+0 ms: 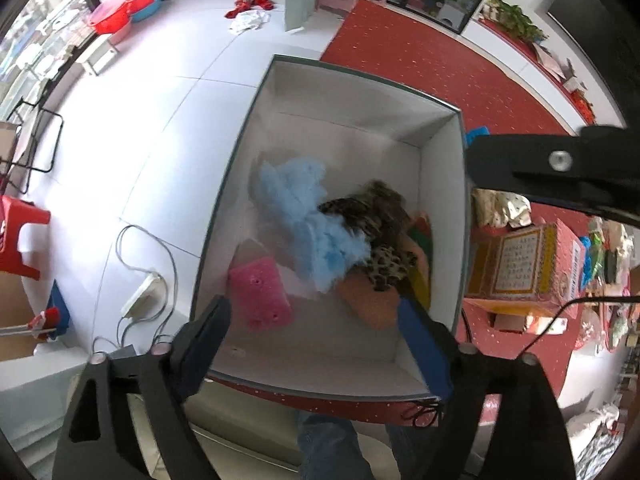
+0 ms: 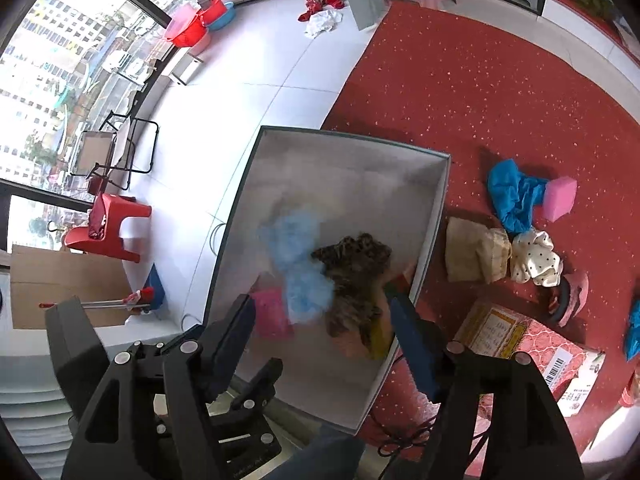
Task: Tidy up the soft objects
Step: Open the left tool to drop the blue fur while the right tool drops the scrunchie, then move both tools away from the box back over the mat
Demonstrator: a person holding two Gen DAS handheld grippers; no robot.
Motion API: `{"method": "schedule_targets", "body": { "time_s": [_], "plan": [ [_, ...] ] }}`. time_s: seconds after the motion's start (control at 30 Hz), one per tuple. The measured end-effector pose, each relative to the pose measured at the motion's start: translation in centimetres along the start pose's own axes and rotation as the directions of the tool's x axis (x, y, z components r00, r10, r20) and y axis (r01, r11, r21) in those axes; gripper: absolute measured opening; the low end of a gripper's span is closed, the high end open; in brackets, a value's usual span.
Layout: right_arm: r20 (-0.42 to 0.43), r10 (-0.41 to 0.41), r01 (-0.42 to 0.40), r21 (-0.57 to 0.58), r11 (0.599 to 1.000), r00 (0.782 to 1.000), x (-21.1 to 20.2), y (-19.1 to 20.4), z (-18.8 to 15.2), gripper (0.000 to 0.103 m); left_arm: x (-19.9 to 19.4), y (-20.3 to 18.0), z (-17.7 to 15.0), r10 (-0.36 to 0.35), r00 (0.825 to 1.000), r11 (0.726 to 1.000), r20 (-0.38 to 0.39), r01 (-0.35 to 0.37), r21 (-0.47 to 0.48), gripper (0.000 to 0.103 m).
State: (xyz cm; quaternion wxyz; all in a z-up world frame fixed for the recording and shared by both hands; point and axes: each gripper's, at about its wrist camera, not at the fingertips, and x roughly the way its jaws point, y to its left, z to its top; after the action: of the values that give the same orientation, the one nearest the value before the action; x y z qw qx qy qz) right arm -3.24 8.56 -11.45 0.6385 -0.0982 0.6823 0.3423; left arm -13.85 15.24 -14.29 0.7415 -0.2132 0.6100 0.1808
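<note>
Open white rectangular cardboard box (image 1: 442, 184) on red counter (image 1: 432, 60), long axis near-to-far. Inside, near end: fluffy light-blue cloth (image 1: 308, 216), leopard-print cloth (image 1: 376, 216), pink sponge (image 1: 260, 294). Left tongs (image 1: 316, 334), right tongs (image 2: 324, 332) wide, empty, above box.

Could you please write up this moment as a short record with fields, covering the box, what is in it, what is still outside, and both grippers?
container: open white cardboard box on the red speckled carpet
inside box: fluffy light-blue cloth, leopard-print cloth, pink sponge, orange item
still on carpet: blue cloth, pink sponge block, white dotted cloth, beige cloth bag
left gripper: open, above the box, holding nothing
right gripper: open, above the box, holding nothing
</note>
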Motion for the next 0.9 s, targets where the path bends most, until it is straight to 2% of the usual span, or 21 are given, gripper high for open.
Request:
{"method": "schedule_targets", "body": {
  "time_s": [0.03, 0.07, 0.1, 0.4, 0.9],
  "plan": [
    [0.003, 0.002, -0.002, 0.0, 1.0, 1.0, -0.1, 0.0, 0.0, 0.095, 0.0, 0.0, 0.0, 0.002, 1.0, 1.0, 0.005, -0.002, -0.007, 0.092],
    [0.006, 0.005, -0.005, 0.004, 1.0, 1.0, -0.3, -0.1, 0.0, 0.099, 0.0, 0.0, 0.0, -0.001, 1.0, 1.0, 0.006, 0.001, -0.013, 0.094],
    [0.012, 0.008, -0.008, 0.009, 1.0, 1.0, -0.4, -0.2, 0.0, 0.1, 0.0, 0.1, 0.0, -0.011, 1.0, 1.0, 0.008, 0.011, -0.023, 0.103],
    [0.054, 0.018, -0.021, 0.056, 0.998, 0.998, -1.9, -1.4, -0.3, 0.102, -0.7, 0.3, 0.4, -0.054, 0.998, 0.997, 0.023, 0.056, -0.05, 0.103],
    [0.116, 0.029, -0.038, 0.077, 0.996, 0.993, -4.3, -2.7, -1.3, 0.102, -2.2, -1.8, 1.4, -0.02, 0.999, 1.0, 0.041, 0.019, 0.007, 0.103]
  ]
}}
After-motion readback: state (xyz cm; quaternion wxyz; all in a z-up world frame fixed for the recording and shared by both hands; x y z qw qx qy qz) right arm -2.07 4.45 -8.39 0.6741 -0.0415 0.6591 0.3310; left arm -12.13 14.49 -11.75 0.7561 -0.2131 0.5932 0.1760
